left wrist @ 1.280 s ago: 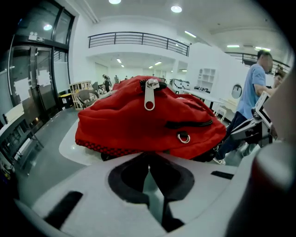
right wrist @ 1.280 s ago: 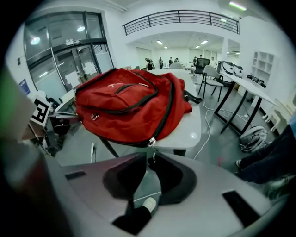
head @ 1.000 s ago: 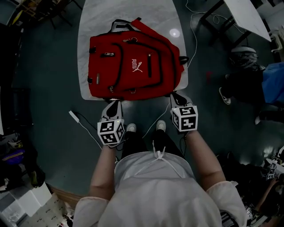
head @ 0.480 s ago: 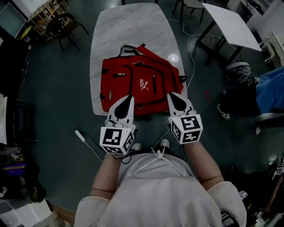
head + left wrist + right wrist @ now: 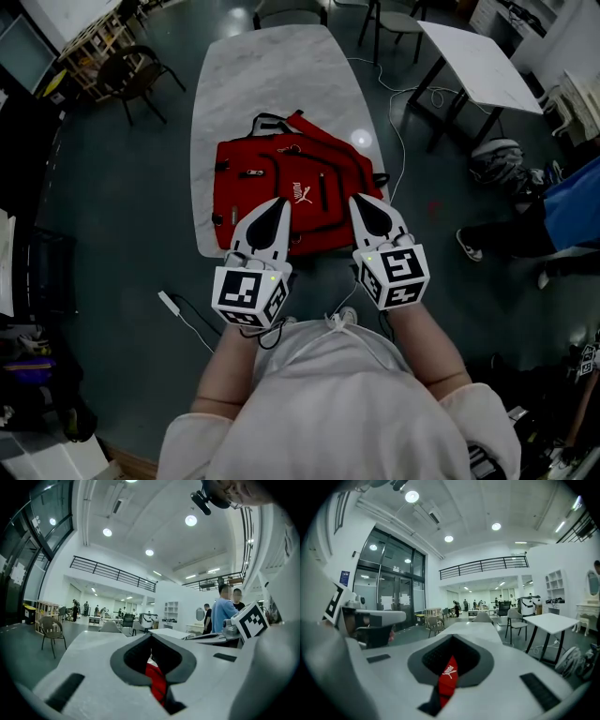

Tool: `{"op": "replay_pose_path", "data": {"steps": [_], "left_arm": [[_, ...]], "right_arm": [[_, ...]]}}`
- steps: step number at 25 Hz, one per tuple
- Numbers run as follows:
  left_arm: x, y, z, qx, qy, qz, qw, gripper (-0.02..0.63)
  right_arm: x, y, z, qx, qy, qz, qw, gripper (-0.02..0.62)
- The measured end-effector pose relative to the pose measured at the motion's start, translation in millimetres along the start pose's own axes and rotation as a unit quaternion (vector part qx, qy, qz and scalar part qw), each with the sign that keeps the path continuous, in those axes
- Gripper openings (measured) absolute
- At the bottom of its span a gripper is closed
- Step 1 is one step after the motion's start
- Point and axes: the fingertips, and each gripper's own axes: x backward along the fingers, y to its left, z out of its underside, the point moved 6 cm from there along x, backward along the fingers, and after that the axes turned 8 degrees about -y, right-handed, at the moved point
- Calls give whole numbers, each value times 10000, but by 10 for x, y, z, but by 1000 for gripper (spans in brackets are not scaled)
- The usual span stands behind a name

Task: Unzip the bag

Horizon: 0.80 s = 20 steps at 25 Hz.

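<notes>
Left gripper (image 5: 278, 206) and right gripper (image 5: 362, 203) hung over the red backpack (image 5: 267, 178), jaws pressed together, empty. It looked fully zipped, nothing yet undone.

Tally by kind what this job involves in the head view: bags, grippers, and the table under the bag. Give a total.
Red backpack: 1
Grippers: 2 (left gripper, right gripper)
Marble table: 1
Total: 4
</notes>
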Motion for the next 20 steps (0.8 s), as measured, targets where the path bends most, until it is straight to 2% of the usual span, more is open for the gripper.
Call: {"op": "replay_pose_path", "data": {"steps": [20], "left_arm": [[-56,-127,-29,-5,-5,55,10000,20]], "right_arm": [[28,41,9,-76,-46,-82,9999,26]]}}
